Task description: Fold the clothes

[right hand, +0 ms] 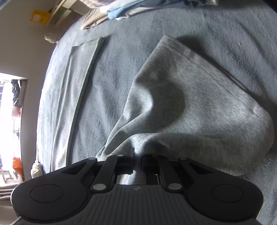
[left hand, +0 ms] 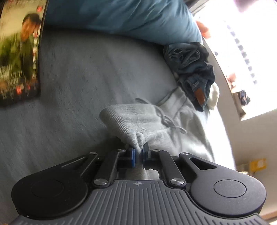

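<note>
The sweatpants (left hand: 152, 121) lie on the bed (left hand: 77, 77), in front of the left gripper (left hand: 138, 153). Behind them sits a crumpled garment (left hand: 190, 69), and behind that a pillow (left hand: 129, 15). A poster (left hand: 19, 52) stands at the left. In the right wrist view, a folded cloth (right hand: 72, 90) lies left of the trouser leg (right hand: 199, 103).
</note>
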Demonstrator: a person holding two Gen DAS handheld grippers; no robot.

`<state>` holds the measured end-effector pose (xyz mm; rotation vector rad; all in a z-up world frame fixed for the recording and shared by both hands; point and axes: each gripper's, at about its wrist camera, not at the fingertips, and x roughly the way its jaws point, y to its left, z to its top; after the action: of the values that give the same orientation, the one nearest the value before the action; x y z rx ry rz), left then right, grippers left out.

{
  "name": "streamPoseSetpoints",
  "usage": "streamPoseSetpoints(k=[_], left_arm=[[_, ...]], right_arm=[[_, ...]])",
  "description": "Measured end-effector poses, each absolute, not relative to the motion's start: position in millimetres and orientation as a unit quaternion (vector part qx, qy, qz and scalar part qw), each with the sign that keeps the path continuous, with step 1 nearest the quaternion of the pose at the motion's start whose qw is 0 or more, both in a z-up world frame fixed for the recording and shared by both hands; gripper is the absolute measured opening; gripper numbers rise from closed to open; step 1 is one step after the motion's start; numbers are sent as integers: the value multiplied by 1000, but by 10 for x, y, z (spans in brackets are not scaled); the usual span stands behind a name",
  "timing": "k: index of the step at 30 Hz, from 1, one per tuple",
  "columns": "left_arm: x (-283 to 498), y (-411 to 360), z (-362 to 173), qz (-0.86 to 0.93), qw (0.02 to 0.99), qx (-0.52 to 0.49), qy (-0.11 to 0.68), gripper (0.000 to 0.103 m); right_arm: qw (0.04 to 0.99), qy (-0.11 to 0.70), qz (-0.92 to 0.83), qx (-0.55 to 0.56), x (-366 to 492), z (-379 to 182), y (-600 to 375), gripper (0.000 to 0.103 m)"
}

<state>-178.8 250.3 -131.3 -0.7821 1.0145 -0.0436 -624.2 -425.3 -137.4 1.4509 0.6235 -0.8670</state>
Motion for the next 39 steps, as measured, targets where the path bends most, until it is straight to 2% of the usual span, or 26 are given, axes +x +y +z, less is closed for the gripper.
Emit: streamPoseSetpoints(k=[2,4,6,7,8,9,11,15,19,28,34,37,38,39], left_arm=[[-1712,2526,-1522,-18,779,-354,517,11],[-1728,2545,-1555,-16,775,-355,522,19],[-1749,2524,-1490,-23,789,-337,513,28],[-1789,2533,-1437,-26,797,-320,511,30],[-1808,2510,-1384,-28,803,-305,511,32],[-1822,2479,-1332,-31,809,-290,511,32],[-1937,2473,-1173,-41,822,-260,506,32],[-2032,2350,-921,-65,853,-193,480,34],[-1994,2129,-797,-101,868,-140,466,35],[-1903,1271,-926,-218,837,-77,495,37],[-1946,864,-1207,-247,816,-34,522,38],[-1975,792,-1327,-246,807,-24,536,38],[-1982,781,-1360,-245,804,-23,542,38],[-1991,779,-1385,-244,801,-21,547,38]], right_arm=[[606,277,-376,644,-6257,-1471,-4249,10],[592,282,-376,655,-6279,-1563,-4245,13],[581,283,-376,665,-6333,-1619,-4244,22],[575,283,-376,669,-6360,-1647,-4244,25],[570,283,-376,673,-6391,-1668,-4242,33],[567,283,-378,674,-6429,-1671,-4237,39],[560,284,-377,681,-6515,-1676,-4232,42],[557,294,-390,672,-6717,-1583,-4257,43],[582,281,-447,618,-6901,-1262,-4356,43],[614,310,-463,559,-6354,-1080,-4945,43],[606,339,-511,506,-6166,-1294,-5452,44],[617,346,-515,484,-6145,-1361,-5671,53],[620,352,-514,476,-6136,-1384,-5732,61],[623,357,-514,469,-6130,-1406,-5789,63]])
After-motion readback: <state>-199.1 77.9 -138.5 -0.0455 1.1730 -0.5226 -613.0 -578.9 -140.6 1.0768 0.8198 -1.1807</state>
